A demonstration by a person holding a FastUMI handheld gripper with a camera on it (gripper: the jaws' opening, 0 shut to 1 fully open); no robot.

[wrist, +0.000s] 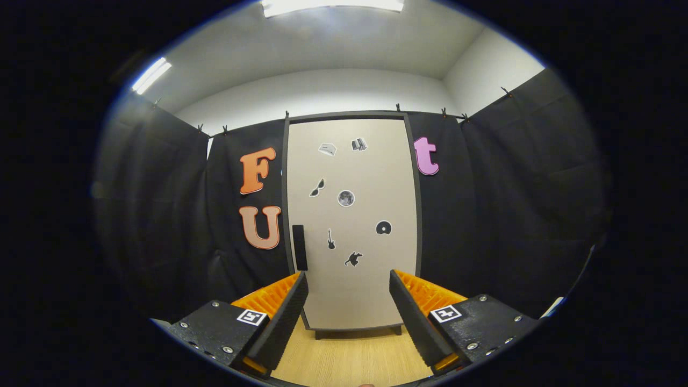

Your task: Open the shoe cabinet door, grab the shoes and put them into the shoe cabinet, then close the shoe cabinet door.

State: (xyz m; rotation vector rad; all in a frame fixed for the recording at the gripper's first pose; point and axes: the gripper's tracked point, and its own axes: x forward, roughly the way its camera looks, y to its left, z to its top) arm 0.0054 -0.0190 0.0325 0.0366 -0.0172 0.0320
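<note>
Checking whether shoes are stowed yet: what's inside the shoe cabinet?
Cannot tell: the shoe cabinet door is shut and hides the inside. Only its stickers and dark handle show. The open tool points at it, holding nothing.

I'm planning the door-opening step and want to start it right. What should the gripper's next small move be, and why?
Probably ease forward and a little left, toward the dark handle. The cabinet door looks shut and stands well beyond the gripper, whose fingers are open on nothing. The handle sits by the door's left edge, left of the gap between the fingers.
</note>
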